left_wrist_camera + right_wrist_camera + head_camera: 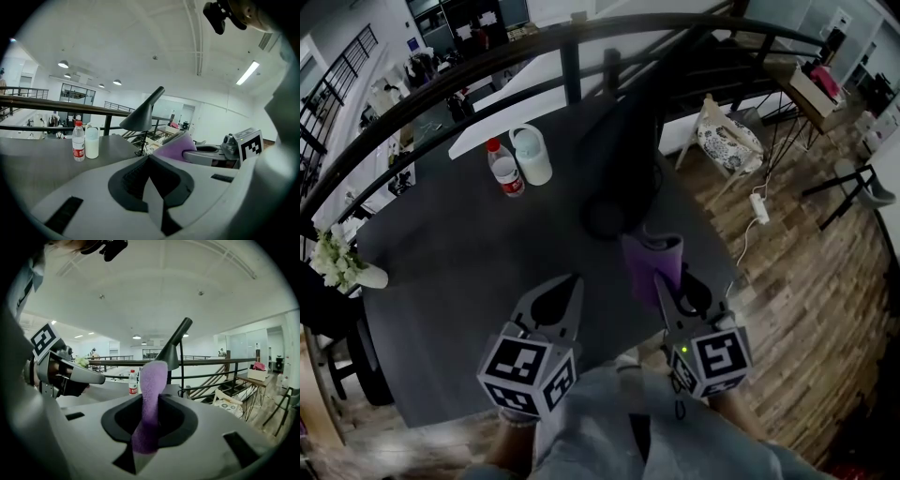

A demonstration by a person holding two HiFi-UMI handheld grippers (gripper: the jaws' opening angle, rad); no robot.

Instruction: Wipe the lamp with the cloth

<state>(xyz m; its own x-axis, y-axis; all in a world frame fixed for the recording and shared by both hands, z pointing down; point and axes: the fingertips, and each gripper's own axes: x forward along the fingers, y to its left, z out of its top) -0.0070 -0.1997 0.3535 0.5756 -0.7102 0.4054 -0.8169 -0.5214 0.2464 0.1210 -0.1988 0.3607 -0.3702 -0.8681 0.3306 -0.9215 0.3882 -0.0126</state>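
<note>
Stands on the dark round table, toward its far right side: black desk lamp, cone shade tilted on a slim arm, round base below. Just on the near side of that base, purple cloth, held upright and folded over at the top; contact with the lamp not clear from any view. Clamps the cloth's lower end: right gripper, jaws pressed against the fabric from both sides, cloth rising straight in front of the lamp in the right gripper view. Hovers beside it over the table's near edge: left gripper, jaws brought together with nothing between them. Farther left on the table, well apart from the lamp: water bottle with red cap and label, touching a white jug. At the left rim, white flowers. Beyond the table, dark curved railing; to the right on the wood floor, a chair with patterned cushion and a white power strip.
</note>
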